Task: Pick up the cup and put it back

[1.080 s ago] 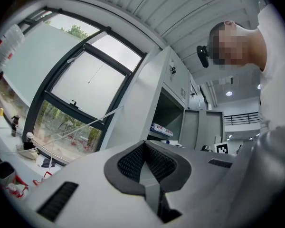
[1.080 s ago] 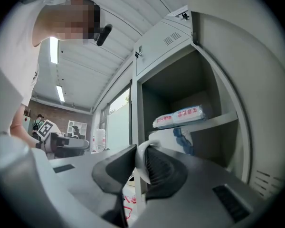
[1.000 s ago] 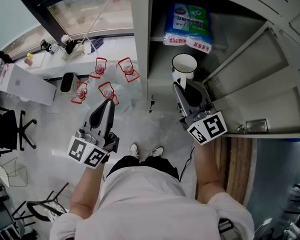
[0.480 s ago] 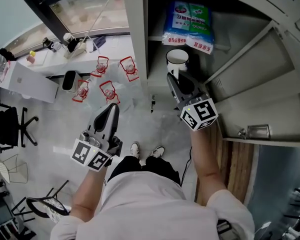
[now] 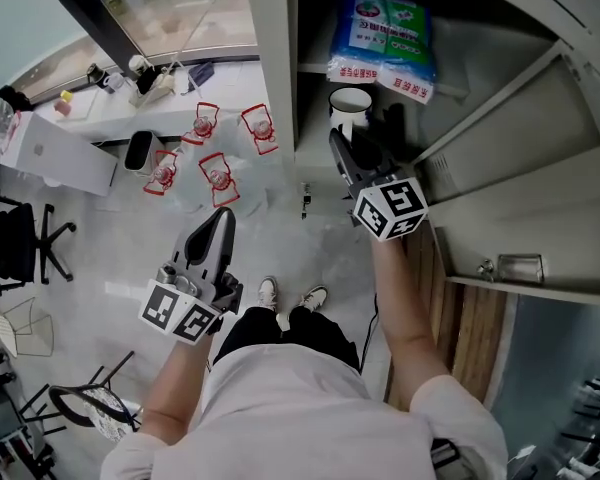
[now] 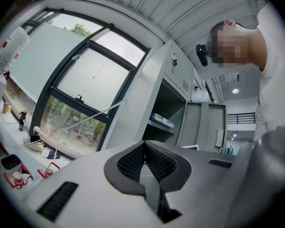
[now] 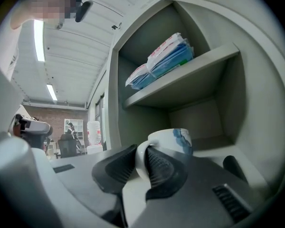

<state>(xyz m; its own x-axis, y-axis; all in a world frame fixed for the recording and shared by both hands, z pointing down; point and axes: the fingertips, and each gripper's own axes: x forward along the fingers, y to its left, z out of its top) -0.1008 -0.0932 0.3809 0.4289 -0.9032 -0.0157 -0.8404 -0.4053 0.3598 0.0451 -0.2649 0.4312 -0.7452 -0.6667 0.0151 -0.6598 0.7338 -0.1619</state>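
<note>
A white cup with a blue pattern hangs at the mouth of the grey cabinet's lower compartment, below the shelf. My right gripper is shut on its handle; in the right gripper view the dark pads press the white loop between them. Whether the cup's base touches the compartment floor is hidden. My left gripper hangs out in the room over the floor, left of the cabinet. Its jaws are shut with nothing in them.
A blue and green package lies on the shelf above the cup. The cabinet's left wall stands close beside the cup, and its open door swings out to the right. Several red-framed bottles stand on the floor at left.
My right gripper has carried the cup up and left in the head view, further under the shelf. The left gripper has barely shifted.
</note>
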